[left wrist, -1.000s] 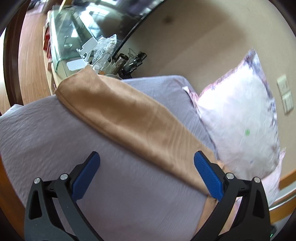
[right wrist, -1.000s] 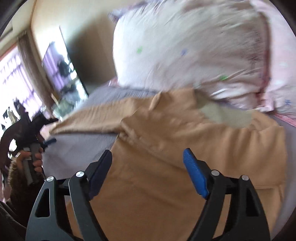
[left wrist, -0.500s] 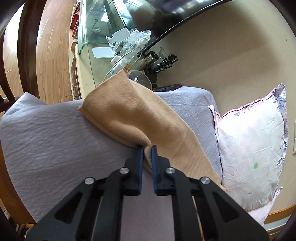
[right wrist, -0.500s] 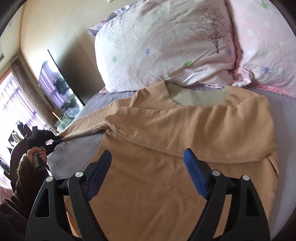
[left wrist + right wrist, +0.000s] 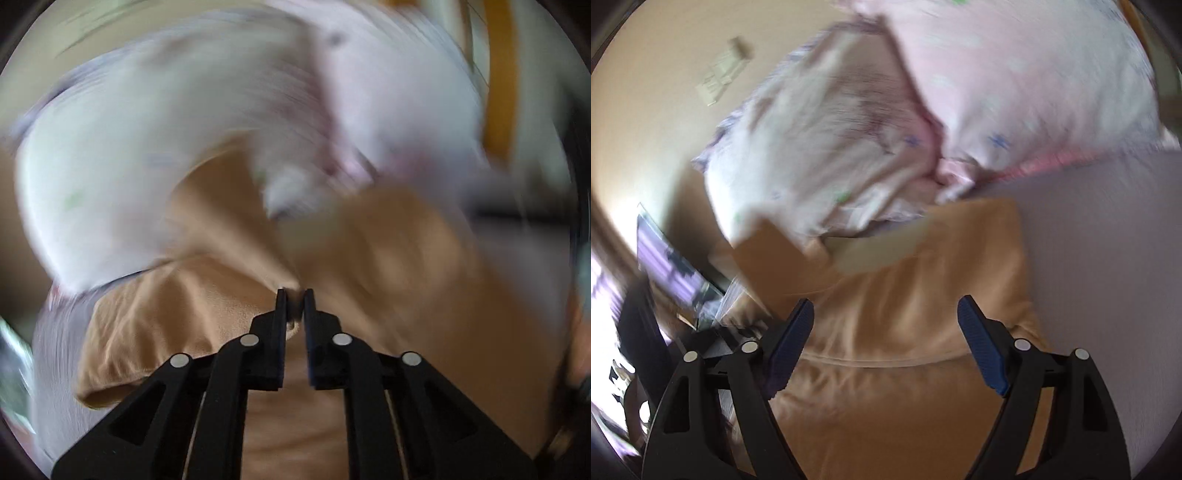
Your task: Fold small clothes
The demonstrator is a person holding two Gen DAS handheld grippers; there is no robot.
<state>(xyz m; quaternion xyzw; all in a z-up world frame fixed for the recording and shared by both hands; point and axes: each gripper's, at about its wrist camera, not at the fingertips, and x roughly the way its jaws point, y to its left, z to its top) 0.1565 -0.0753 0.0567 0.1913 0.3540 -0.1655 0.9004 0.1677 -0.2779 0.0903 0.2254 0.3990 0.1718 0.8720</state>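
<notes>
Here, one tan shirt (image 5: 905,332) lies spread on the lavender bed sheet (image 5: 1108,258), directly ahead of and beneath both grippers. There are two grippers. The left gripper (image 5: 294,295) has its black fingers pressed nearly together on a bunched fold of the shirt (image 5: 184,325), with cloth pinched between the tips and the fabric drawn up into a peak there. The right gripper (image 5: 885,343) hangs over the shirt's body with its two blue-padded fingers spread wide and nothing between them.

Two pillows lie beyond the shirt's collar end: a white floral pillow (image 5: 812,147) ahead and to the left of the right gripper, and a pink pillow (image 5: 1034,81) ahead and to its right, the two touching along one edge. The left wrist view is heavily blurred, so the pillows there show only as pale smears.

Past the pillows a beige wall (image 5: 657,92) carries a pale switch plate (image 5: 724,74). Far to the left of the right gripper a dark television screen (image 5: 665,258) shows purple reflections.
</notes>
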